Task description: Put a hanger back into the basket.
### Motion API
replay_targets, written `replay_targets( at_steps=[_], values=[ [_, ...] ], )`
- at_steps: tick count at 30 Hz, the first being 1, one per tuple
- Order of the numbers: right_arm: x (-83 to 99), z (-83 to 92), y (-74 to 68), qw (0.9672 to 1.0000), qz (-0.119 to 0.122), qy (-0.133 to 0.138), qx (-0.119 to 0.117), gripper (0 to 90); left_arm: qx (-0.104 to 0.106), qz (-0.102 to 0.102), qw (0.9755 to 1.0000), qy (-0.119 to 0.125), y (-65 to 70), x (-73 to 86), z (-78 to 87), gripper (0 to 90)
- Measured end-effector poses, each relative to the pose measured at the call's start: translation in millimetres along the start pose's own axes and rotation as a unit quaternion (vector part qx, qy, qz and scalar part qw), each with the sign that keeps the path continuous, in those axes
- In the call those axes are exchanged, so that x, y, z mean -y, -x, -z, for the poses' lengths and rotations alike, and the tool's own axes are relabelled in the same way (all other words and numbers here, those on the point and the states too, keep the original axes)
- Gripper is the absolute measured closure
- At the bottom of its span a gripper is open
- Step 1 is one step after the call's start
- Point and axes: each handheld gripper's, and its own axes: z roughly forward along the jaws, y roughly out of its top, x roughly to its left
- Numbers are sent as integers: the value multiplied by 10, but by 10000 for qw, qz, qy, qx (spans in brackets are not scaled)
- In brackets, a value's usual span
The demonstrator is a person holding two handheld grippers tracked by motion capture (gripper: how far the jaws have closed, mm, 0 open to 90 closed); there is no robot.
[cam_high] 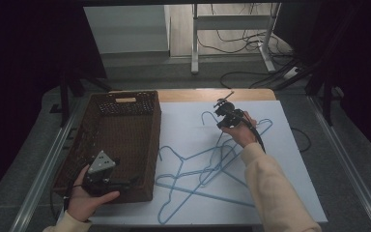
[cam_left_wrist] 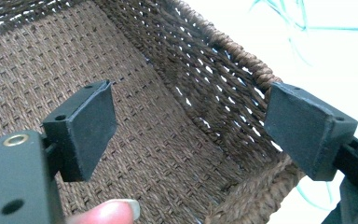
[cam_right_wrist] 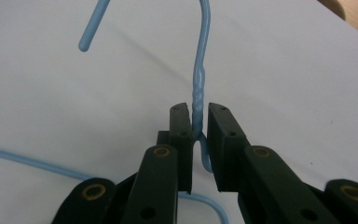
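Presently the right gripper is clamped on the twisted neck of a blue wire hanger, just below its hook, near the bench's far edge. Step in hand: lifting it off the pile of hangers. Next: carry it clear to the basket at the bench's left edge, where the left gripper waits open and empty.

hangers: light blue | basket: brown weave | table cover: white

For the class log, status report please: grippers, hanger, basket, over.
Right gripper shut on blue hanger at its twisted neck. Left gripper open over wicker basket. Other hangers tangled on the table.
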Motion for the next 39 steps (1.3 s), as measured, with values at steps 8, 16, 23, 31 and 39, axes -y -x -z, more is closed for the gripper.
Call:
replay_targets(
  at_steps=[8, 16, 23, 31, 39],
  values=[
    [109, 190, 6, 9995, -85, 289, -2, 806, 231, -68, 9997, 88, 119, -111, -1, 171],
    [166, 289, 6, 9990, -134, 430, 62, 807, 493, -47, 9988, 60, 281, -293, -94, 170],
    [219, 337, -9, 9985, -224, 484, 106, 808, 659, -266, 9975, -55, 469, -525, -269, 169],
    [259, 388, 0, 9978, -370, 535, 130, 808, 798, -205, 9965, -153, 583, -696, -477, 169],
    [262, 397, 12, 9975, -446, 531, 152, 808, 1021, -369, 9936, -323, 841, -883, -708, 169]
  ],
)
